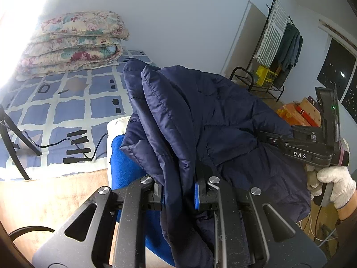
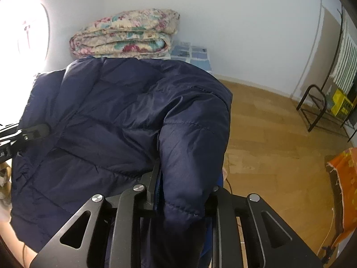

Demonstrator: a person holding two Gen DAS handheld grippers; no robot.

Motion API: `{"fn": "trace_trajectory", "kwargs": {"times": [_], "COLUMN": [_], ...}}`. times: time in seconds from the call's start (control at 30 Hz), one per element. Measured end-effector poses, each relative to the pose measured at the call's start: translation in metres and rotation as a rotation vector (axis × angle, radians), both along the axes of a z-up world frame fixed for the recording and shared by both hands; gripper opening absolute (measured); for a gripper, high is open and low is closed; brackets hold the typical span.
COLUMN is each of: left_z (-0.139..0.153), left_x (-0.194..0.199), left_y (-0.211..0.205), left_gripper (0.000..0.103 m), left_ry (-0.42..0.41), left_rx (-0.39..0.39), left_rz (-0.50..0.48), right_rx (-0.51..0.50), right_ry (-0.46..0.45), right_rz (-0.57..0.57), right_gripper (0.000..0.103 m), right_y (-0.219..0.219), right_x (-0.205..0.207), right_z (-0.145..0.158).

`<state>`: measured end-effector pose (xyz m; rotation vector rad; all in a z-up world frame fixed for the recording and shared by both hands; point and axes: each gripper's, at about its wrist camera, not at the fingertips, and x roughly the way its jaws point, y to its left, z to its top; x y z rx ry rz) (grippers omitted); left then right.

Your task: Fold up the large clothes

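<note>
A dark navy quilted jacket (image 1: 218, 116) hangs in the air between both grippers; it fills the middle of the right wrist view (image 2: 116, 116) too. My left gripper (image 1: 178, 193) is shut on a thick bunched fold of the jacket. My right gripper (image 2: 181, 192) is shut on another padded fold, likely a sleeve or edge. The right gripper also shows at the right of the left wrist view (image 1: 263, 137), its tips buried in the jacket. The left gripper's tip shows at the left of the right wrist view (image 2: 42, 129).
A bed with a blue checked sheet (image 1: 67, 111) carries a stack of folded floral quilts (image 1: 73, 42). A bright blue cloth (image 1: 127, 169) lies below the jacket. A clothes rack (image 1: 276, 44) stands at the far right over wooden floor (image 2: 267, 122). Orange boxes (image 1: 296, 114) sit nearby.
</note>
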<state>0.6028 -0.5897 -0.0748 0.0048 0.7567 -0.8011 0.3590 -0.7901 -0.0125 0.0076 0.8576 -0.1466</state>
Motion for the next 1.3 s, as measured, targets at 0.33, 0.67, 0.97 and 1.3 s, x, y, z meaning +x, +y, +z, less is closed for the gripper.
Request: {"fn": "trace_trajectory", "kwargs": {"times": [0.33,0.67,0.97,1.3], "left_z": [0.002,0.012,0.035,0.072], "left_x": [-0.007,-0.027,-0.087,-0.182], "left_y": [0.004,0.028,0.053,0.102], "left_gripper": [0.032,0.036,0.036,0.036], "left_ry": [-0.004,-0.022,-0.100,-0.166], "left_rx": [0.023,0.018,0.001,-0.005], "left_rz": [0.011,0.023,-0.015,-0.048], "right_rx": [-0.027,-0.081,-0.097,-0.084], "right_ry": [0.027,-0.002,-0.092,-0.156], "right_rz": [-0.046,-0.173,-0.219,-0.211], "right_gripper": [0.036,0.054,0.054,0.054], "right_y": [-0.001,-0.004,0.033,0.092], "right_x": [-0.003,-0.032,-0.074,-0.131], "right_z": [0.001,0.016,0.039,0.071]}}
